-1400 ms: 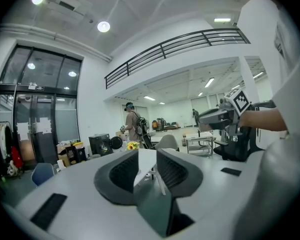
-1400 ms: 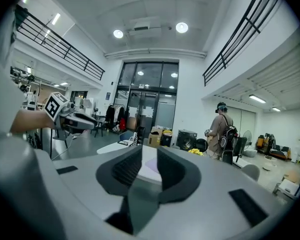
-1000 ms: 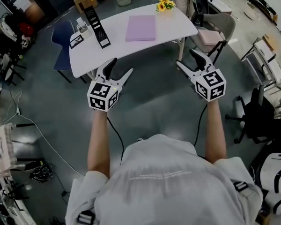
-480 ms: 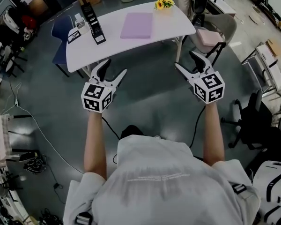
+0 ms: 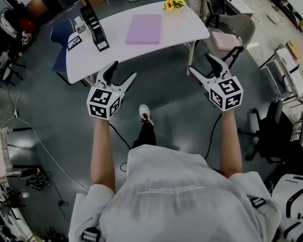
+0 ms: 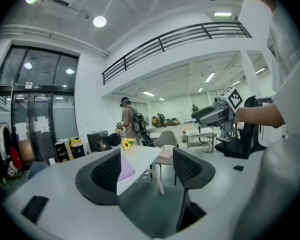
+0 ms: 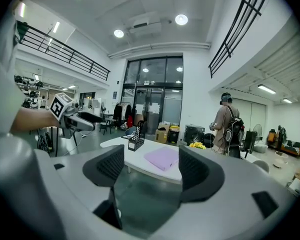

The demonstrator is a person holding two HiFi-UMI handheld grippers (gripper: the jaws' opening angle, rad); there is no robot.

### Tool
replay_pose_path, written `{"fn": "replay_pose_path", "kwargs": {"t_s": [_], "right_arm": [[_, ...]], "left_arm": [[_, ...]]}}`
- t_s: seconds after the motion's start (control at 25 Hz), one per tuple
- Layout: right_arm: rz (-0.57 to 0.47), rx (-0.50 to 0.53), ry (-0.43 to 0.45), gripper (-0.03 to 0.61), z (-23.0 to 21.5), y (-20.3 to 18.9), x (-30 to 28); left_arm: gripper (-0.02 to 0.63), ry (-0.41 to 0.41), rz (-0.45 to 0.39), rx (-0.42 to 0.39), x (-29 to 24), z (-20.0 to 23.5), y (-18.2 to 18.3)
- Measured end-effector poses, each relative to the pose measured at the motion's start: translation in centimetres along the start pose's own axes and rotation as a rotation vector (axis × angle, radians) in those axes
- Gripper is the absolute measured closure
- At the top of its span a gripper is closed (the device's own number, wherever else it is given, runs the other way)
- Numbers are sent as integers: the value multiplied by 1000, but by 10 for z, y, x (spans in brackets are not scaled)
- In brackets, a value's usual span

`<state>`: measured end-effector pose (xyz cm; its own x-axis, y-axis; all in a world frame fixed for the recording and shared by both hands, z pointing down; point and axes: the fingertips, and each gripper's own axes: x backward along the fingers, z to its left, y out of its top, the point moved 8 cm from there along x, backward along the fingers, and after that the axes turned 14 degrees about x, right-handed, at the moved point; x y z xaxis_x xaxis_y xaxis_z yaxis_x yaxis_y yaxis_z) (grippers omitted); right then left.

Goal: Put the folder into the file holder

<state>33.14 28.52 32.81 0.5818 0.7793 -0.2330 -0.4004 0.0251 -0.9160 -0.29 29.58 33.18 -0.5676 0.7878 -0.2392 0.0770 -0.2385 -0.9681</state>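
A purple folder (image 5: 144, 28) lies flat on the white table (image 5: 182, 29) ahead of me. The black mesh file holder (image 5: 95, 28) stands upright near the table's left end. My left gripper (image 5: 123, 70) hangs open over the floor, short of the table's front edge, nothing between its jaws. My right gripper (image 5: 201, 63) is also open and empty, beside the table's right leg; its jaws have just been opening. The right gripper view shows the folder (image 7: 163, 157) and file holder (image 7: 135, 140) beyond its jaws. In the left gripper view the folder (image 6: 126, 169) peeks out past the left jaw.
Yellow flowers (image 5: 173, 3) sit at the table's far edge. A chair with a pink cushion (image 5: 232, 34) stands right of the table, a blue chair (image 5: 58, 39) left of it. A black office chair (image 5: 278, 130) is at the right. A person with a backpack (image 7: 227, 126) stands beyond the table.
Both grippers have come closer to the table's front edge. The table has slid left in the head view. A shoe now shows on the floor below the grippers.
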Motion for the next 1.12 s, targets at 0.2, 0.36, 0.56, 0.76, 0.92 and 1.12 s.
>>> {"fn": "replay_pose_path", "kwargs": {"t_s": [0.2,0.36,0.56,0.76,0.92,1.12], "right_arm": [[28,7,-14,241,-24,-6,-47],[37,3,-39,239,-52,-1,-97],[59,-7,-57,238,-88,18,-162],[63,-35,-80,236,-111,31,-223],[61,-80,-92,236,-124,34,-263],[82,-135,-85,232,-134,25,-303]], "left_arm": [[284,-23,5,7,-40,48,0],[284,-44,9,25,-84,99,11],[284,-81,2,39,-136,160,40],[284,-110,13,43,-179,218,56],[284,-125,21,64,-208,256,59],[284,-146,50,90,-239,288,53]]}}
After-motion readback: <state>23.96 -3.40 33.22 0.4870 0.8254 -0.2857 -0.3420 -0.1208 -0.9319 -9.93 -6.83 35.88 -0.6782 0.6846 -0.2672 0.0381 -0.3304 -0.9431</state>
